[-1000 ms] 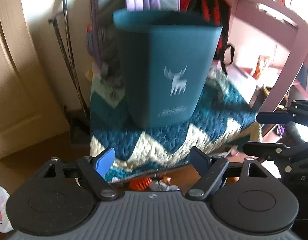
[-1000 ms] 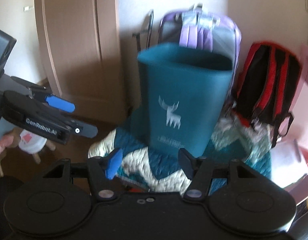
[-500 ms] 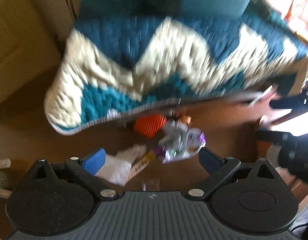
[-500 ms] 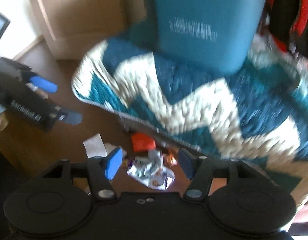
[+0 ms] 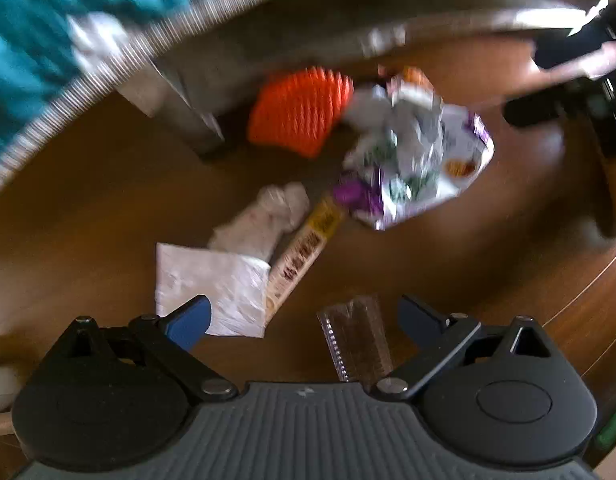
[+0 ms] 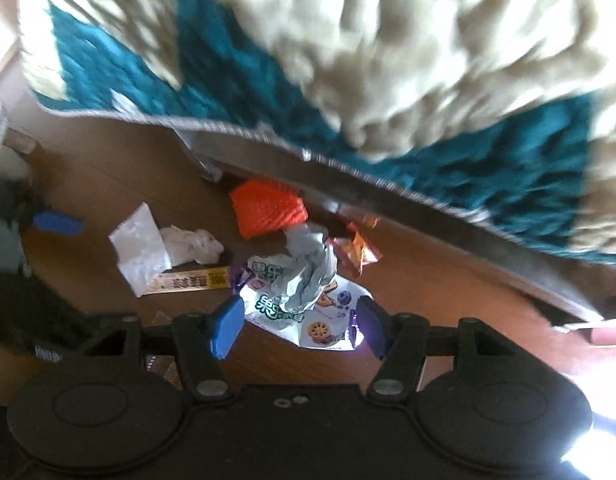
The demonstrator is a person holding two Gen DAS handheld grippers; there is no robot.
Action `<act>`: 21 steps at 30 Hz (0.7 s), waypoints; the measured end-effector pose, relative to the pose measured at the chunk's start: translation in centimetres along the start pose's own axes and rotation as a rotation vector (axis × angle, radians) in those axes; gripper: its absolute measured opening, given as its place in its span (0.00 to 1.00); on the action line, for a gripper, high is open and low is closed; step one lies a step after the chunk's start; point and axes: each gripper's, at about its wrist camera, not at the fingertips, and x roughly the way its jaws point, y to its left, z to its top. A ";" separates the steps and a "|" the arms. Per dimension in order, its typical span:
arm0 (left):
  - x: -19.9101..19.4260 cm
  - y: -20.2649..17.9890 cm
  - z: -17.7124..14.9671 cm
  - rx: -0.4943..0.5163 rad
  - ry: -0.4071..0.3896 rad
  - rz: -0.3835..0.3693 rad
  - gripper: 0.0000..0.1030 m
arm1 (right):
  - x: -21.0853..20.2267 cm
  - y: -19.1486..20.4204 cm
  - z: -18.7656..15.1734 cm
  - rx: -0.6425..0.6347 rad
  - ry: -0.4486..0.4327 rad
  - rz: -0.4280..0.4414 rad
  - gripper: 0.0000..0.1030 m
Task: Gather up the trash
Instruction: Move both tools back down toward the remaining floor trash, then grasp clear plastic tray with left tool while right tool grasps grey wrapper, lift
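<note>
Both cameras have tipped down since a moment ago: the teal bin that filled the views is gone, and the trash pile on the wooden floor (image 6: 448, 280) now lies under the tools, beside the edge of the teal-and-cream blanket (image 6: 348, 60).

Left to right in the right wrist view, the litter runs: a flat white paper napkin (image 6: 137, 246), a crumpled tissue (image 6: 195, 246) touching it, a long yellow-ended snack wrapper (image 6: 191, 280) just below both, an orange ribbed piece (image 6: 267, 210) against the bed frame, a large white foil snack bag (image 6: 299, 312) with grey crumpled paper (image 6: 310, 264) on top, and a small orange wrapper (image 6: 356, 252) at the far right.

The left tool (image 5: 303, 314) hangs open wide above the floor, empty, with the napkin's corner by one fingertip and a clear ribbed wrapper (image 5: 358, 340) between its fingers. The right tool (image 6: 297, 320) is also spread wide and empty, straddling the foil bag.

The risks, as I judge them: the foil bag is slick and flat, so closing on it could slide it away or catch only the loose grey paper. The pieces overlap, so lifting one may scatter others. Heavy blur suggests fast motion, which could overshoot into the floor.
</note>
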 end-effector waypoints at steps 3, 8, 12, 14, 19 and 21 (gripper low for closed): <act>2.9 0.1 -1.0 -0.041 0.042 -0.043 0.97 | 3.4 0.0 0.7 0.012 0.030 -0.007 0.60; 7.0 -0.1 -2.8 -0.126 0.117 -0.088 0.97 | 7.9 -0.7 2.0 0.114 0.049 -0.025 0.60; 9.4 -0.5 -3.5 -0.185 0.160 -0.119 0.97 | 10.7 -1.1 2.2 0.180 0.073 -0.035 0.60; 10.5 -0.9 -3.9 -0.179 0.181 -0.123 0.97 | 11.8 -1.1 2.0 0.200 0.083 -0.042 0.60; 12.5 -1.8 -4.8 -0.158 0.232 -0.140 0.95 | 13.6 -1.3 1.8 0.239 0.117 -0.046 0.57; 12.8 -1.9 -5.1 -0.148 0.235 -0.140 0.85 | 14.1 -1.4 1.7 0.257 0.126 -0.034 0.55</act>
